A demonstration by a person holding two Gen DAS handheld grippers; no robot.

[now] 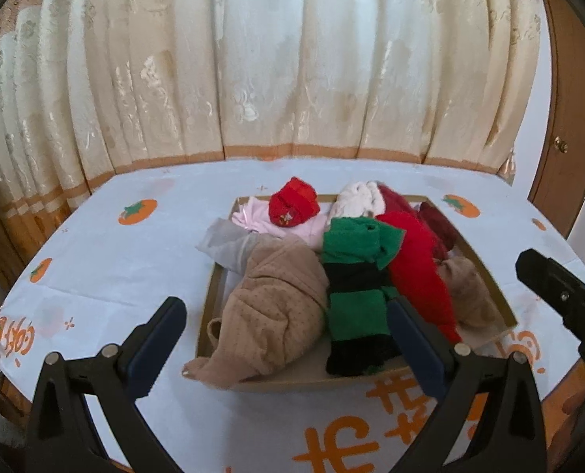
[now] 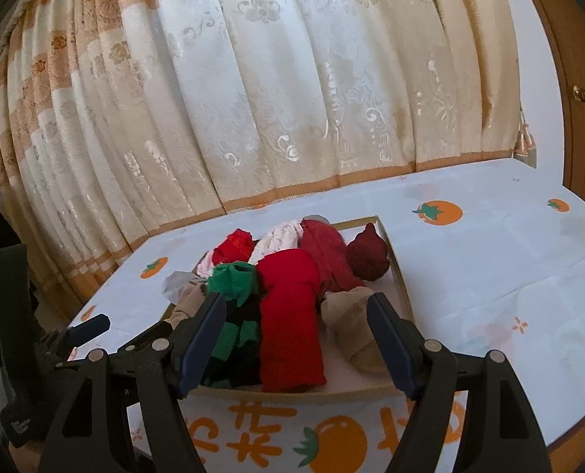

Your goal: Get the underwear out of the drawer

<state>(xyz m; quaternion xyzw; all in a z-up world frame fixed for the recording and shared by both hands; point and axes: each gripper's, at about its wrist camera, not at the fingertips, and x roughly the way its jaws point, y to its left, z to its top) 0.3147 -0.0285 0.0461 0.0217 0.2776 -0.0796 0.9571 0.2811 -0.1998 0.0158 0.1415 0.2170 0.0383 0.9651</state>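
Two hand-held tools hover at the near edge of a table point(image 1: 107, 276) covered in a pale blue cloth printed with orange fruit.

The left tool point(image 1: 286, 315), black with dark blue pads, stands wide apart and holds nothing. Just ahead of it, between its two fingers, sits a shallow open cardboard drawer point(image 1: 213, 287) heaped with rolled underwear and socks. A beige dotted garment point(image 1: 276, 311) spills over the drawer's near rim, close to the left finger. A green and black striped roll point(image 1: 355, 295) lies just beside the right finger, whose tip overlaps it in this view; I cannot tell whether they touch.

The right tool point(image 2: 296, 311), of the same make, also stands wide apart with nothing gripped. A bright red folded roll point(image 2: 290, 315) lies in the drawer straight ahead, between its fingers. Farther ahead sit a small red bundle point(image 2: 235, 246), a cream one point(image 2: 278, 238) and a dark maroon one point(image 2: 367, 258).

Beyond the table hangs a cream and gold patterned curtain point(image 1: 253, 59).
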